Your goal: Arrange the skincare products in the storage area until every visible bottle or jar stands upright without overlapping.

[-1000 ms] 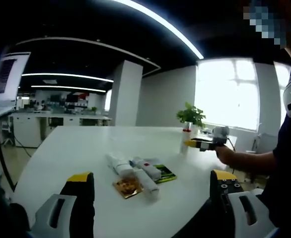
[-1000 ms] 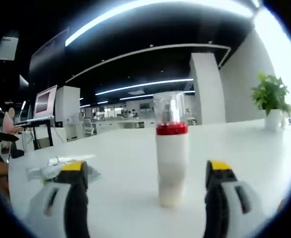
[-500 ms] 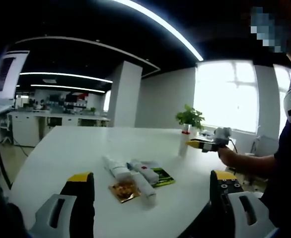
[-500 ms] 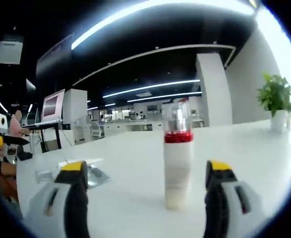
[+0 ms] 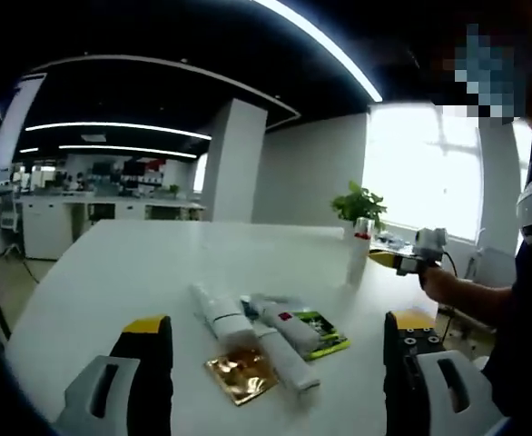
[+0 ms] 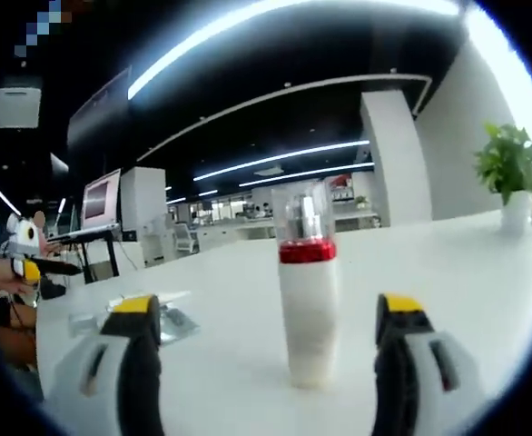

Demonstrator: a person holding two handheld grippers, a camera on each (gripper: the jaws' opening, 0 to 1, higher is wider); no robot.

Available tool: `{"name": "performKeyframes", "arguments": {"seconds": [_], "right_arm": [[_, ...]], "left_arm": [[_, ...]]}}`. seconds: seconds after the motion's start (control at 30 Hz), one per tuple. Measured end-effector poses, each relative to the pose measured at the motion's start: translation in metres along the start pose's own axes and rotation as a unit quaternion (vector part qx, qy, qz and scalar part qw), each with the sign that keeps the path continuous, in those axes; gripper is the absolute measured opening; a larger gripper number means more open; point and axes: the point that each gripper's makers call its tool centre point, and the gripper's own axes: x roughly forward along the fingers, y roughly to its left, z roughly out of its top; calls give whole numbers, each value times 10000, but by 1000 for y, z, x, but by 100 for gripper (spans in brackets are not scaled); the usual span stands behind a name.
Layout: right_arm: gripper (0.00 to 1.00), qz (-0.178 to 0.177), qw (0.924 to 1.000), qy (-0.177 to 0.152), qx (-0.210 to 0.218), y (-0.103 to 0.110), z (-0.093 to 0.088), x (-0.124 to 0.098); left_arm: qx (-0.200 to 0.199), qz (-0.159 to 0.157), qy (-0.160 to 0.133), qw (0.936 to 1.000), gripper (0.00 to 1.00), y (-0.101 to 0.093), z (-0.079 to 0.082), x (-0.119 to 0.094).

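Pump bottle (image 6: pixel 306 309) upright, cap up; tubes (image 5: pixel 257 329) lie flat on table (image 5: pixel 112 272). Both tongs (image 5: pixel 277 338) (image 6: pixel 264 325) apart, holding nothing.

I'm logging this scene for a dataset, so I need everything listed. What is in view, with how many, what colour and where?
Upright white pump bottle with red collar and clear cap: one, standing on the white table, between the right gripper's jaws but untouched.
White tubes: about three, lying in a pile at the table's near middle; exact count unclear.
Gold foil sachet: one, flat beside the tubes.
Green sachet: one, partly under the tubes.
Potted green plant: one, at the table's far end.
Computer monitor: one, on a background desk.
Person's hand: one, holding the right gripper.
Left gripper: open, yellow-tipped black jaws.
Right gripper: open.
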Motion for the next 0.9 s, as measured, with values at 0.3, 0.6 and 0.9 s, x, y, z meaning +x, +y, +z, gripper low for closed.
{"name": "performKeyframes", "arguments": {"seconds": [0.3,0.6,0.9], "right_arm": [[100,-19,9999,125,31,-3,-12,8],[100,-124,9998,131,-74,-2,-6,12],[100,-300,9991,219,-226,7,-7,8]], "left_arm": [[97,3,168,9998,99,11,5,26],[262,-7,171,9995,98,18,18,38],[68,-6,131,9999,95,32,15,48]]}}
